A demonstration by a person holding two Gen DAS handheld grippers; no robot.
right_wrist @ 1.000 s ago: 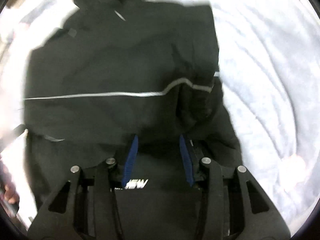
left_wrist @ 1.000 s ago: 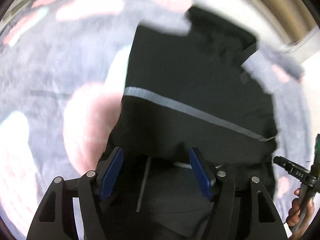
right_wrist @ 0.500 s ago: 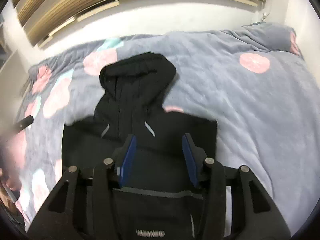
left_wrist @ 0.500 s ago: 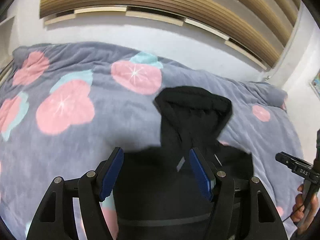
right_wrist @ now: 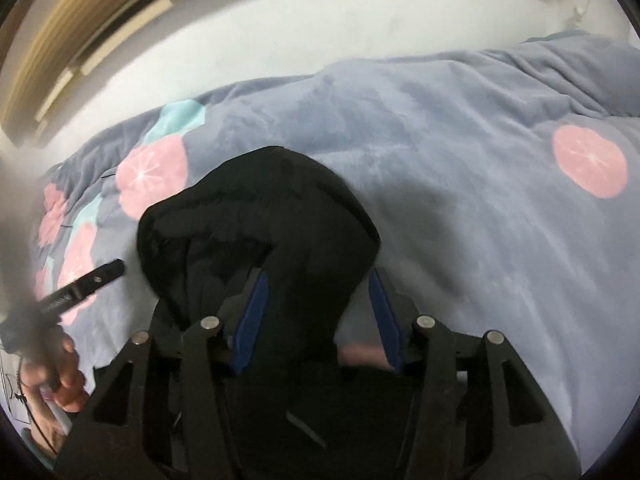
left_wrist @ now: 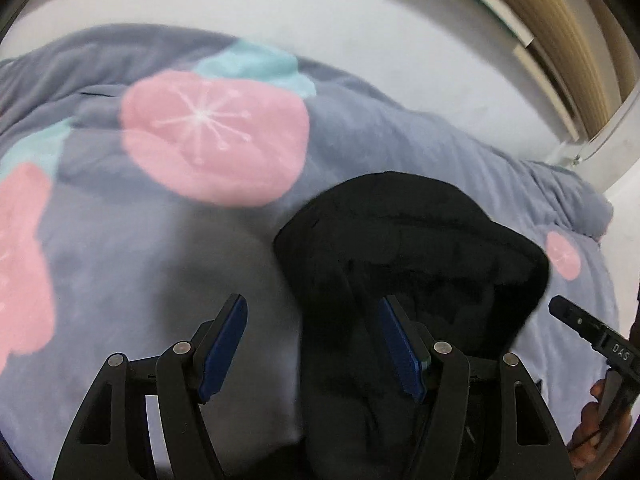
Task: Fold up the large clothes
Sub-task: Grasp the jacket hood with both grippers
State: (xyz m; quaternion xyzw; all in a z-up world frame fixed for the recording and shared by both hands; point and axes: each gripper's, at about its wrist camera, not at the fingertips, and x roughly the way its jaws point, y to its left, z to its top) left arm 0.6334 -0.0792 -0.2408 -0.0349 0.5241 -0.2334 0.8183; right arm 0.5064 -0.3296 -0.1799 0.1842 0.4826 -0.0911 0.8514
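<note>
A black hooded jacket lies on the bed, and its hood points away from me; the hood also shows in the right wrist view. My left gripper is open with its blue pads apart, just above the hood's left edge. My right gripper is open over the hood's right side. Neither grips cloth. The jacket's body is hidden under the grippers.
A grey-blue blanket with pink and teal flower prints covers the bed. A white wall and wooden slats stand behind it. The right gripper's tip shows at the left view's right edge; the left gripper's tip shows at the right view's left.
Both grippers have moved forward from the jacket's striped body up to the hood. The view tilted from looking down to looking along the bed. Both stayed open.
</note>
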